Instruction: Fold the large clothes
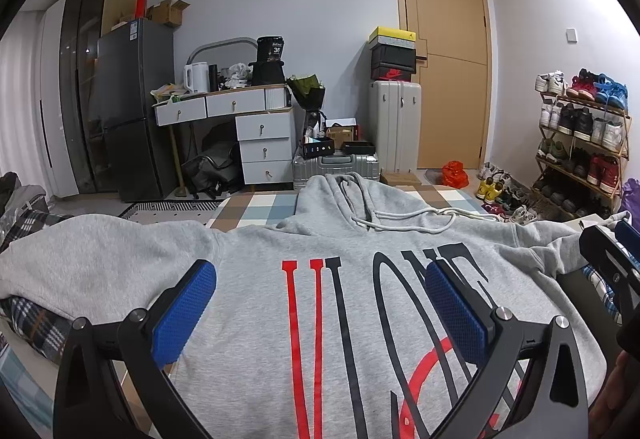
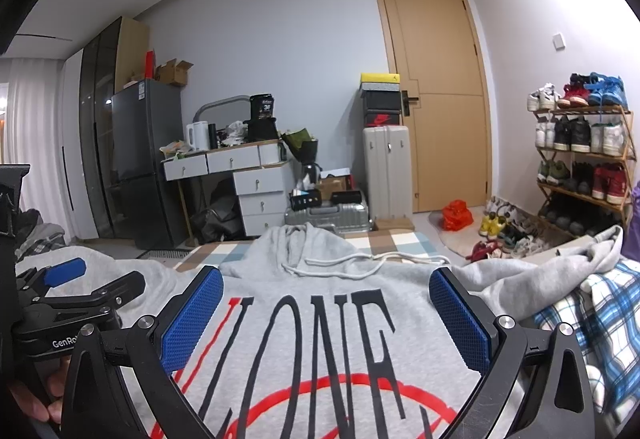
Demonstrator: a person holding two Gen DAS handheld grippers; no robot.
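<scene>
Left wrist view: grey hoodie [image 1: 248, 279] lies flat, print up; both tools released.

Grey hoodie [image 1: 248, 303] with black-and-red lettering, spread flat front-up beneath both open tongs, hood [image 1: 340, 195] beyond the fingertips, sleeves outstretched sideways.
</scene>
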